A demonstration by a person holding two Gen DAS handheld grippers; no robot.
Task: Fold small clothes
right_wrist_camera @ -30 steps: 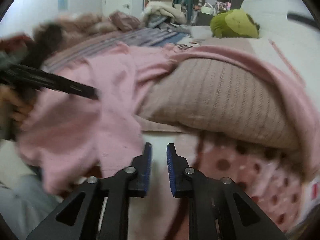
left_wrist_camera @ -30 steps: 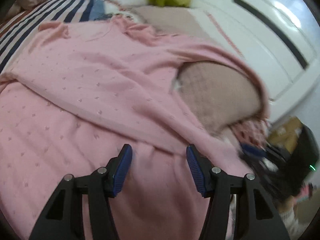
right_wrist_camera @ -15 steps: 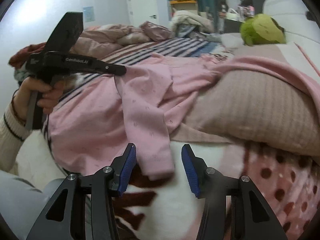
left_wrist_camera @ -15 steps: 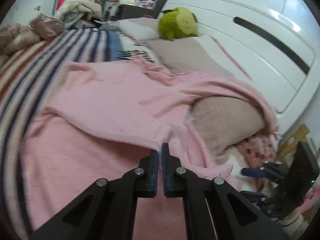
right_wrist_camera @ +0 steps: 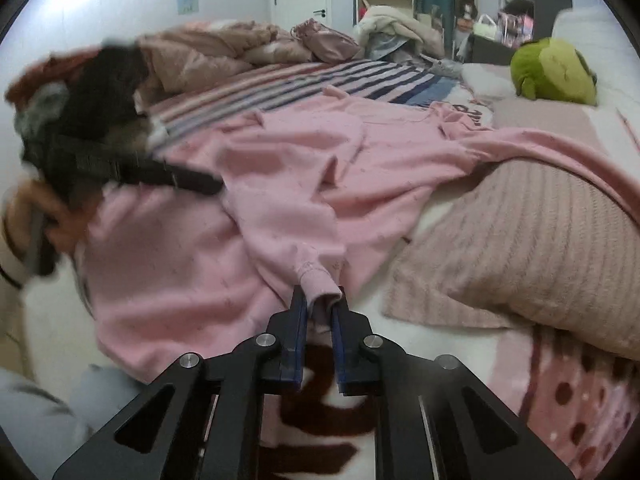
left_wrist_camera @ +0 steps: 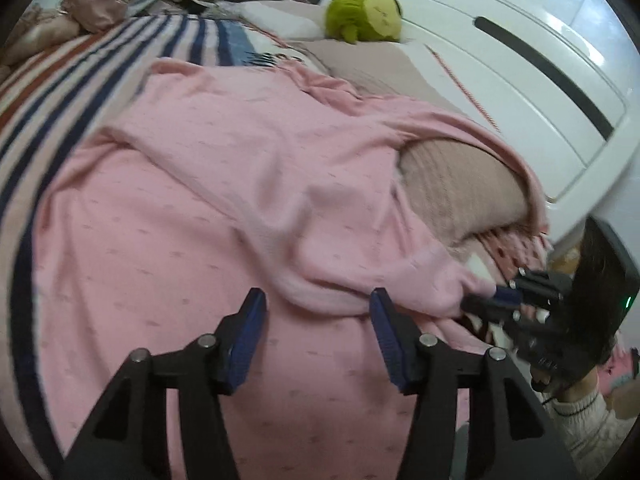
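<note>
A pink long-sleeved garment (left_wrist_camera: 208,184) lies spread on the bed, one sleeve folded across its body; it also shows in the right wrist view (right_wrist_camera: 280,184). My left gripper (left_wrist_camera: 316,332) is open, its jaws wide apart just above the folded sleeve's edge, holding nothing. My right gripper (right_wrist_camera: 320,312) is shut on the sleeve cuff (right_wrist_camera: 318,276) at the bed's near edge. The right gripper shows in the left wrist view (left_wrist_camera: 492,300) at the cuff. The left gripper shows blurred in the right wrist view (right_wrist_camera: 216,186).
A beige ribbed pillow (right_wrist_camera: 532,240) lies partly under the garment on the right. A green plush toy (left_wrist_camera: 364,12) sits by the white headboard (left_wrist_camera: 520,60). A striped blanket (left_wrist_camera: 80,64) and piled bedding (right_wrist_camera: 224,56) lie beyond.
My left gripper closed on the sleeve fold half a second ago and has now opened, letting it go. My right gripper has closed on the sleeve cuff.
</note>
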